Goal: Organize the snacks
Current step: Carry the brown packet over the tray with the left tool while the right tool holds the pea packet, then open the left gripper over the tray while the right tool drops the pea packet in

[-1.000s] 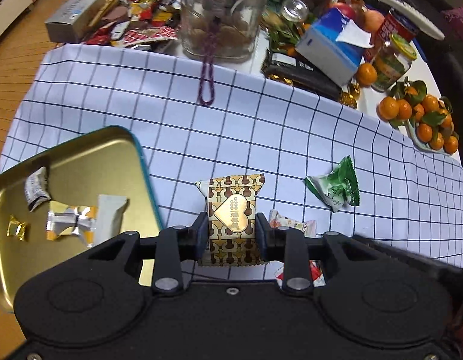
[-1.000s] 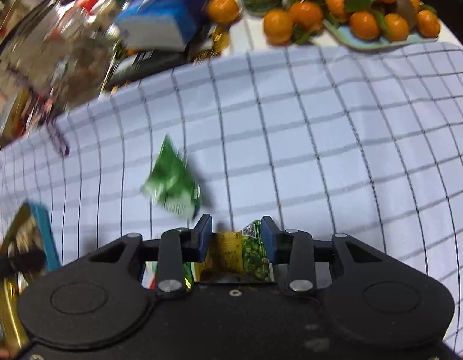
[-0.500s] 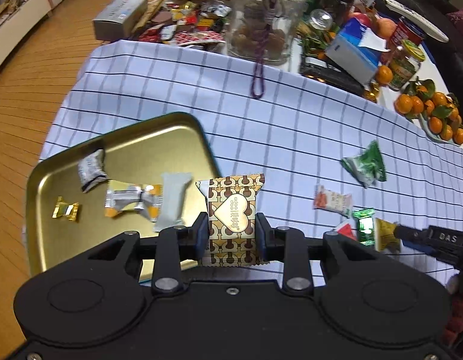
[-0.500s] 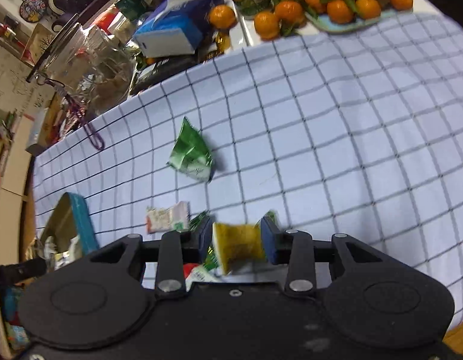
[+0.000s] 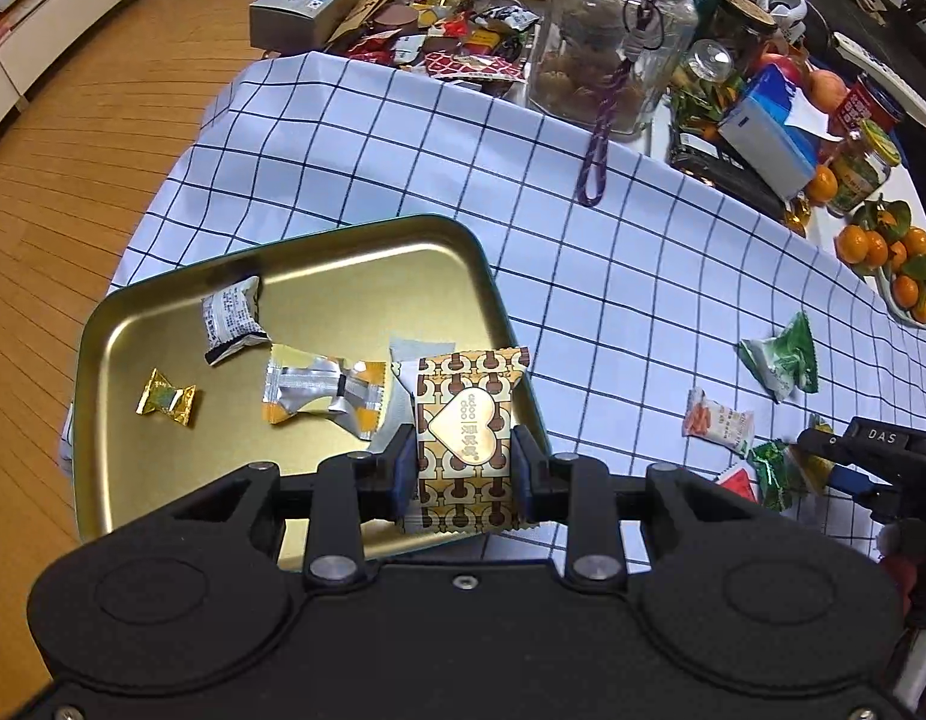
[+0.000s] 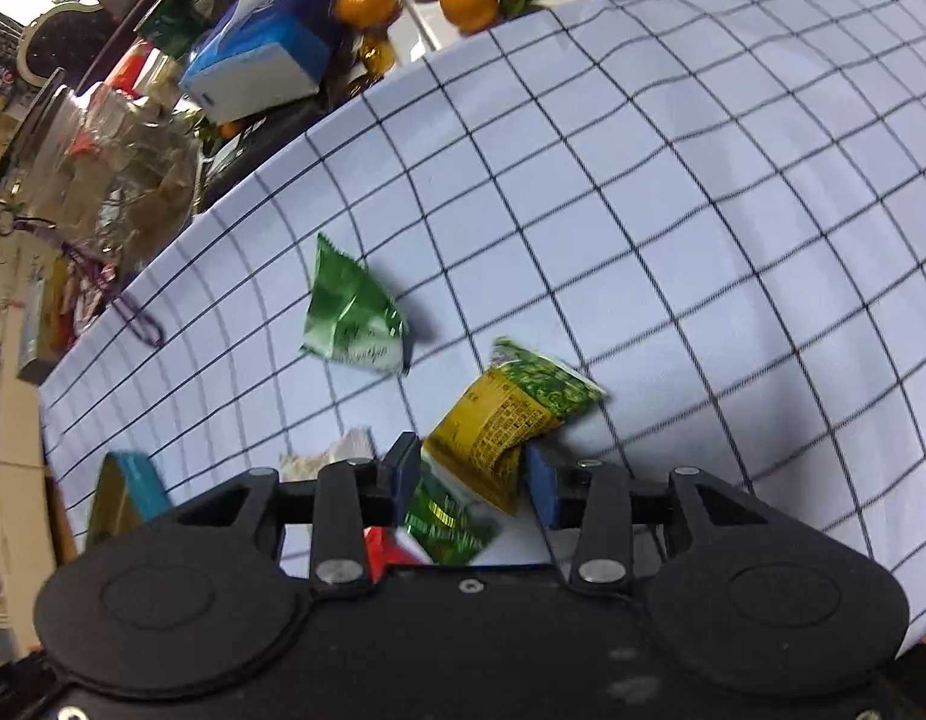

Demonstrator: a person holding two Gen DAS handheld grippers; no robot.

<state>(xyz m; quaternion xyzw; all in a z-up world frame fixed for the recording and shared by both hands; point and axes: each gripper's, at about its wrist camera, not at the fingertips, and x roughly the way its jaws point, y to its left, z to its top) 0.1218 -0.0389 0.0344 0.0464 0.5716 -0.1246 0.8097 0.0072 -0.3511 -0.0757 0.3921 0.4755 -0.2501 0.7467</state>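
My left gripper (image 5: 463, 468) is shut on a brown-and-gold patterned snack packet (image 5: 466, 420), held upright over the right edge of the gold tray (image 5: 162, 504). Several wrapped candies lie in the tray. My right gripper (image 6: 472, 474) hangs low over the checked cloth with its jaws opening. A yellow-and-green packet (image 6: 505, 414) lies tilted between them, and the right pad stands clear of it. Under that gripper lie a green foil candy (image 6: 444, 519) and a red one (image 6: 384, 546). A green triangular packet (image 6: 351, 315) rests further out, and an orange-and-white packet (image 5: 718, 421) lies near the right gripper (image 5: 847, 456).
At the back of the table stand a glass jar (image 5: 607, 42) with a purple cord (image 5: 598, 150), a blue tissue box (image 5: 769, 144), a plate of oranges (image 5: 901, 264) and a heap of wrappers. The cloth's left edge drops to the wooden floor.
My left gripper has carried the patterned packet leftward to the tray's right edge. The right gripper has rolled and its jaws have widened, so the yellow-and-green packet has tipped out of the grip.
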